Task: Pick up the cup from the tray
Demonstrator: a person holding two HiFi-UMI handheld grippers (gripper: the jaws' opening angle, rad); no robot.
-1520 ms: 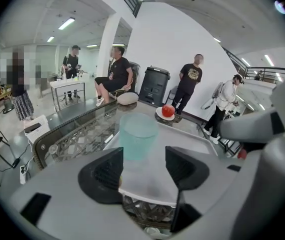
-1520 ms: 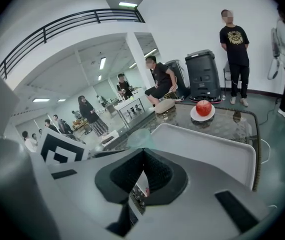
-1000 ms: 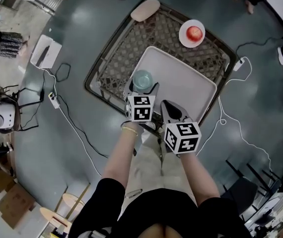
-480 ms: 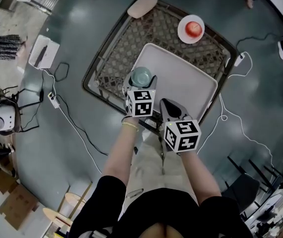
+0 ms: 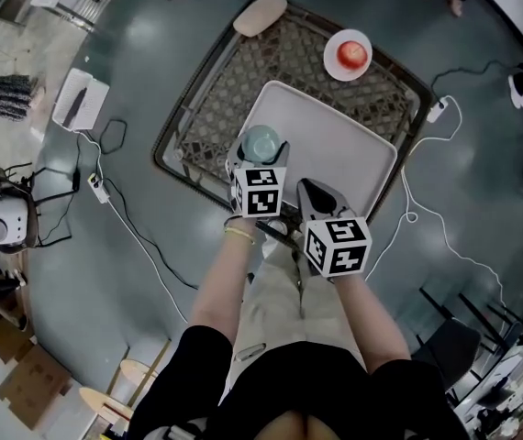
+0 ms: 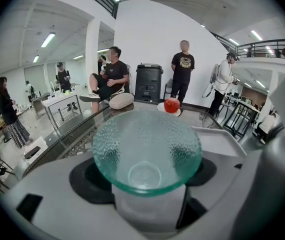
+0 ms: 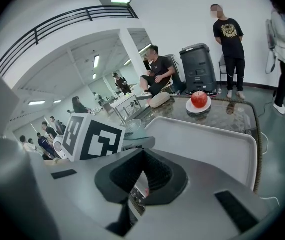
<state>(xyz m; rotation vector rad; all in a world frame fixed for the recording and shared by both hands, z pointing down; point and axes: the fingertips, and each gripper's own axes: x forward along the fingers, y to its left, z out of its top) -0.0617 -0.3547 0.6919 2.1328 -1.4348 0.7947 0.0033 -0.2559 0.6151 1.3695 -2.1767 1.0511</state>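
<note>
**Cup clamped at the tray's near left corner**

Head view: A white tray (image 5: pixel 335 145) lies on a table (image 5: pixel 234 71) with a woven lattice top, toward its near right side. The clear green cup (image 5: pixel 261 140) is at the tray's near left corner, upright, between the 2 jaws of the left gripper (image 5: pixel 261 154). The right gripper (image 5: pixel 312 192) hovers just beside it, over the tray's near edge. An apple (image 5: pixel 352 54) sits on a plate (image 5: pixel 332 64) near the table's far right corner, and an oval beige cushion (image 5: pixel 261 14) lies at the far left corner.

Left gripper view: The cup fills the space between the jaws, mouth toward the camera. The jaws have just been closing, and 1 dark pad (image 6: pixel 90 179) now presses on each side of the cup, so they stand wide around it. Whether its base is clear of the tray cannot be told.

Right gripper view: The jaws are together with the pad tips meeting and nothing between them. Beyond them lies the bare tray, and to their left are the left gripper's marker cube (image 7: pixel 92 139) and the cup's rim.
</note>
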